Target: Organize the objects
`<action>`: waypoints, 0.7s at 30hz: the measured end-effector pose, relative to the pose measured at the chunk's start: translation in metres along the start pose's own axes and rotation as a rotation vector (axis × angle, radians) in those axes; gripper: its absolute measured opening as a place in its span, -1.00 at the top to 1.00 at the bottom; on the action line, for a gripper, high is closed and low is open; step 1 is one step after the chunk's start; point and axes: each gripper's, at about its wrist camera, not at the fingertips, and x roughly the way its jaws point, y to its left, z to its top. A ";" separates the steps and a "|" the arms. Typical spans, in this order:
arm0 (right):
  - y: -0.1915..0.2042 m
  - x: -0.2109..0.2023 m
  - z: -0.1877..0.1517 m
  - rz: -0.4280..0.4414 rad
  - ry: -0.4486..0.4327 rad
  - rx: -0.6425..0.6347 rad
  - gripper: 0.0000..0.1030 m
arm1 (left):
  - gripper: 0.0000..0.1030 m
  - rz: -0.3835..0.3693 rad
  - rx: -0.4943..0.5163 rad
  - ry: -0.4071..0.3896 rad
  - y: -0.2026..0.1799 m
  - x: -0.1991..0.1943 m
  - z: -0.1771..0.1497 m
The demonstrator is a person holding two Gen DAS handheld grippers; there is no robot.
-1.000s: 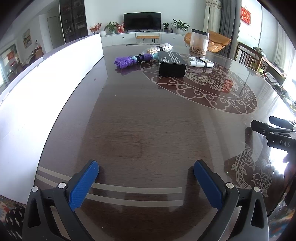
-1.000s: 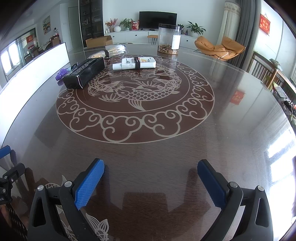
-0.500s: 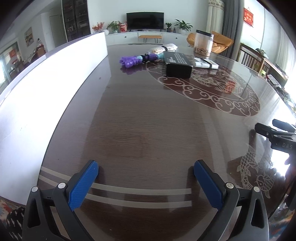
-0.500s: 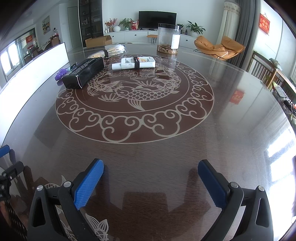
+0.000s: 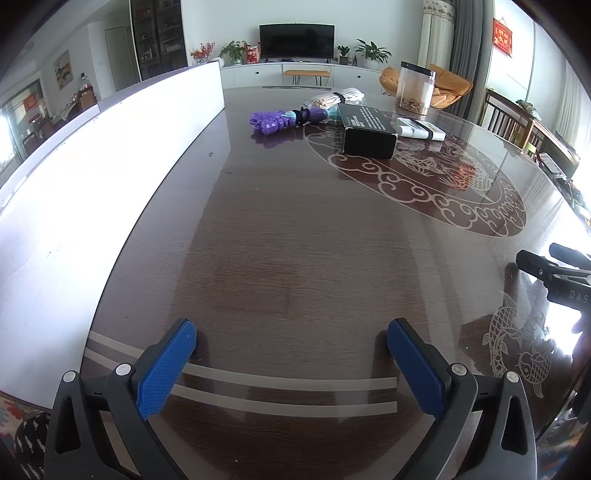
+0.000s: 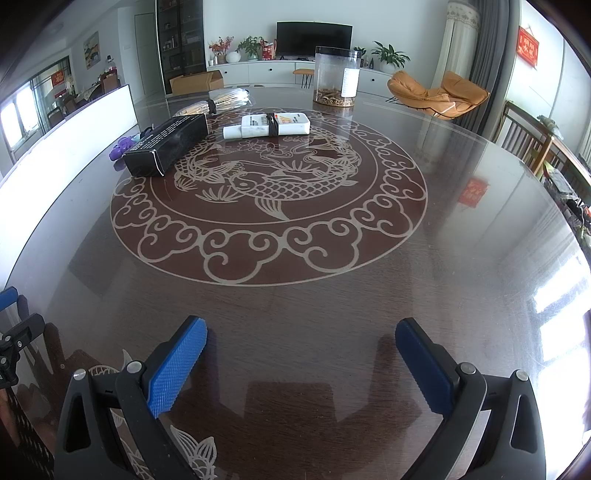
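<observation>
Fingers spread wide on the left gripper (image 5: 291, 363), blue pads (image 5: 166, 369) apart, nothing between them. Same on the right gripper (image 6: 301, 365): pads (image 6: 177, 363) parted, empty. Both held low and level over the near edge of the table (image 6: 332, 314), pointing across it, side by side, well short of the objects.

Counting the far side: one black box (image 6: 166, 149) lying flat on the rim of the round fish pattern (image 6: 269, 192). One purple toy (image 5: 273, 120) just beyond the box on its left, close to it. One white flat pack (image 6: 267, 125) banded with a dark strap, just right of the box. One bundle of sticks in clear wrap (image 6: 221, 101) behind those. One clear jar (image 6: 336, 75) with a dark lid, upright, brown bits at the bottom, farthest back.

Glossy dark wood underfoot, pale carp inlaid near the grippers. White panel (image 5: 92, 177) standing along the left edge. Beyond: television (image 6: 314, 35), white low cabinet, potted plants, orange lounge chair (image 6: 437, 92), grey curtains.
</observation>
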 end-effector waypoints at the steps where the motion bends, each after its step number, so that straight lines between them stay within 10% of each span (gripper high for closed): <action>1: 0.000 0.000 0.000 0.000 0.000 0.000 -0.98 | -1.00 0.004 -0.005 0.000 0.002 0.000 0.000; 21: -0.001 0.000 -0.002 0.004 0.004 0.007 -0.99 | -1.00 0.023 -0.029 -0.005 0.013 0.002 0.001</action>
